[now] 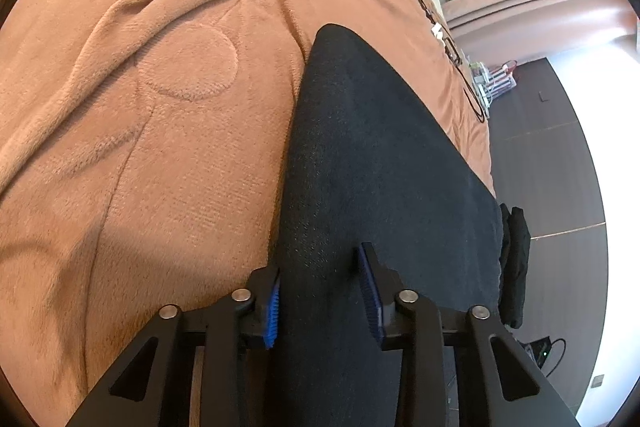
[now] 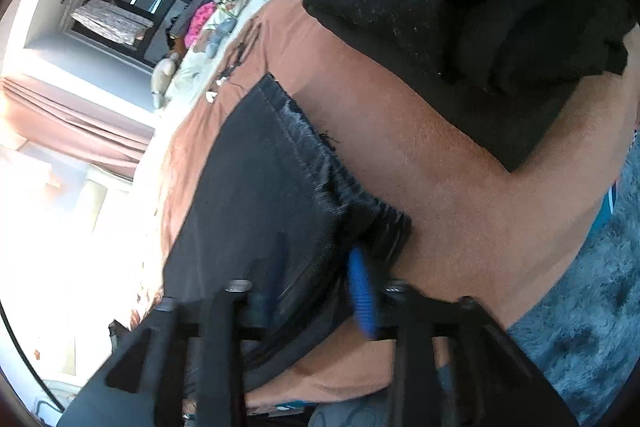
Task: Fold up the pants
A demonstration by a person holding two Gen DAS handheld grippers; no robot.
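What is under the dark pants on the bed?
The pants lie on a tan fleece blanket. Whatever the blanket or the cloth itself covers stays hidden.

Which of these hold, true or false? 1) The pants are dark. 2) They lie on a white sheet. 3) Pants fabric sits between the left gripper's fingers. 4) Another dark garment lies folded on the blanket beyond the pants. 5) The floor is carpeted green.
1) True: the pants are dark.
2) False: they lie on a brown blanket.
3) True: fabric runs between the left gripper's fingers.
4) True: a folded garment lies there.
5) False: the floor is dark wood.
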